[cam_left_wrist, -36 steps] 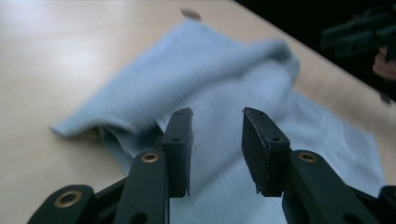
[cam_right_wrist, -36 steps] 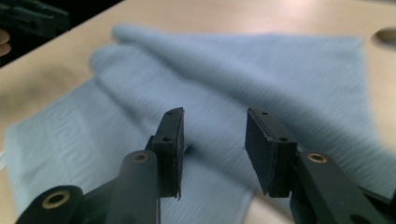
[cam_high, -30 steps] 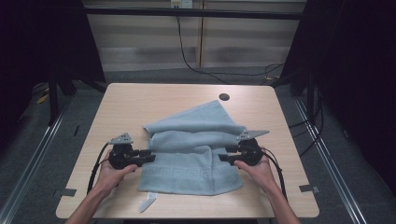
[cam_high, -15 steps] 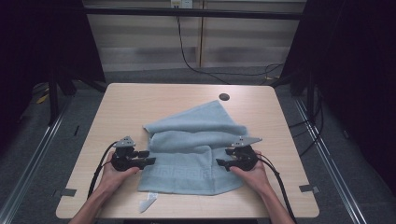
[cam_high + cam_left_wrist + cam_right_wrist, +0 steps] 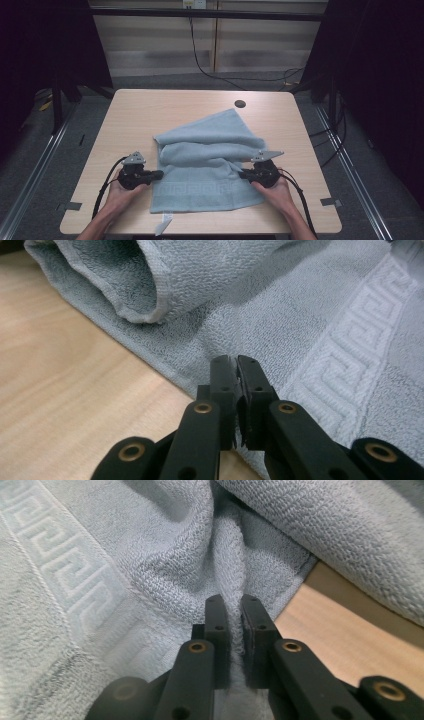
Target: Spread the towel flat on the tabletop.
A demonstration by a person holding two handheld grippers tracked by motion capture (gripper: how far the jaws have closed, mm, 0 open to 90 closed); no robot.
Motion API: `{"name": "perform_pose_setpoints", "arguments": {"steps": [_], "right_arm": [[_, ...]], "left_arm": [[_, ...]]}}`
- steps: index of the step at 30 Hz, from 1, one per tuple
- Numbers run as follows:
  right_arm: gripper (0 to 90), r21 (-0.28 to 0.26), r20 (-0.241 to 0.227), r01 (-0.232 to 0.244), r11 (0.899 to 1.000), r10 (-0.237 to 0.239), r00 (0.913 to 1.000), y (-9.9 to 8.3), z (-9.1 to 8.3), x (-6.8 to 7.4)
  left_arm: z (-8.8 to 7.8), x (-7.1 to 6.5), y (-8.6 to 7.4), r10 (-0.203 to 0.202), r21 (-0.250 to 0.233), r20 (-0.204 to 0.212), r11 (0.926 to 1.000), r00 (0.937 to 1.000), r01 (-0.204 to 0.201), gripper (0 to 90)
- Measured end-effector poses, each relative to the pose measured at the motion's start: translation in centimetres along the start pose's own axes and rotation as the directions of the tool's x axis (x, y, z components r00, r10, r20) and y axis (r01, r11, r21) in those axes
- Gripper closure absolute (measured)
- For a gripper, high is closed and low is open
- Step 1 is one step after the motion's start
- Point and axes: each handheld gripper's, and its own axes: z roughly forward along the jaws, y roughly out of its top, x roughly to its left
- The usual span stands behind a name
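Observation:
A light blue towel (image 5: 207, 160) lies rumpled on the wooden table (image 5: 150, 115), with a rolled fold across its middle and a patterned band near the front. My left gripper (image 5: 156, 174) is at the towel's left edge (image 5: 165, 367), jaws shut with a sliver of the hem pinched at the tips (image 5: 235, 360). At the right edge my right gripper (image 5: 243, 175) is shut on a raised ridge of towel (image 5: 231, 570), which runs between its jaws. Both grippers rest low on the table, held by hands coming from the front.
A white label (image 5: 162, 226) hangs from the towel's front left corner at the table's front edge. A black cable hole (image 5: 240, 103) sits at the back of the table. Bare wood lies to the left and right of the towel.
Both grippers have slid a little toward the table's front edge, still shut on the towel's sides, and the towel's front part has come along with them.

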Motion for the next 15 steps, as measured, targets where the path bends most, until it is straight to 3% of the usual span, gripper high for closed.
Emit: {"name": "perform_pose_setpoints", "arguments": {"steps": [4, 5, 6, 9, 12, 14, 15], "right_arm": [[85.1, -0.002, -0.012, -0.008, 1.0, 0.008, 0.9999, 0.3, -1.0, 0.0], [85.1, -0.042, -0.016, -0.012, 0.999, 0.012, 0.9998, 0.9, -2.3, -0.1], [85.1, -0.042, -0.016, -0.012, 0.999, 0.012, 0.9998, 0.9, -2.3, -0.1], [85.0, -0.114, -0.022, -0.025, 0.993, 0.023, 0.9995, 2.3, -4.7, -0.1], [85.0, -0.158, -0.022, -0.011, 0.987, 0.007, 0.9997, 3.5, -6.5, 0.5], [84.5, -0.2, -0.037, -0.005, 0.98, -0.002, 0.9993, 4.3, -8.1, 1.1], [84.4, -0.227, -0.041, -0.011, 0.974, 0.002, 0.9991, 4.6, -8.8, 1.3]], "left_arm": [[-1.6, -0.1, 0.3, -0.04, -0.078, 0.063, 0.9959, 0.9972, 0.045, 87.1], [-2.0, -0.2, 0.4, -0.036, -0.093, 0.064, 0.9948, 0.9973, 0.042, 87.2], [-2.5, -0.4, 0.6, -0.034, -0.108, 0.063, 0.9934, 0.9975, 0.04, 87.2], [-3.8, -0.9, 1.2, -0.022, -0.151, 0.084, 0.9879, 0.9962, 0.034, 87.3], [-5.3, -1.5, 1.7, -0.024, -0.215, 0.106, 0.9754, 0.994, 0.047, 87.3], [-6.7, -2.2, 2.1, -0.014, -0.264, 0.12, 0.9633, 0.9927, 0.045, 87.2], [-7.4, -2.5, 2.2, -0.015, -0.297, 0.123, 0.9535, 0.9923, 0.051, 87.0]]}}
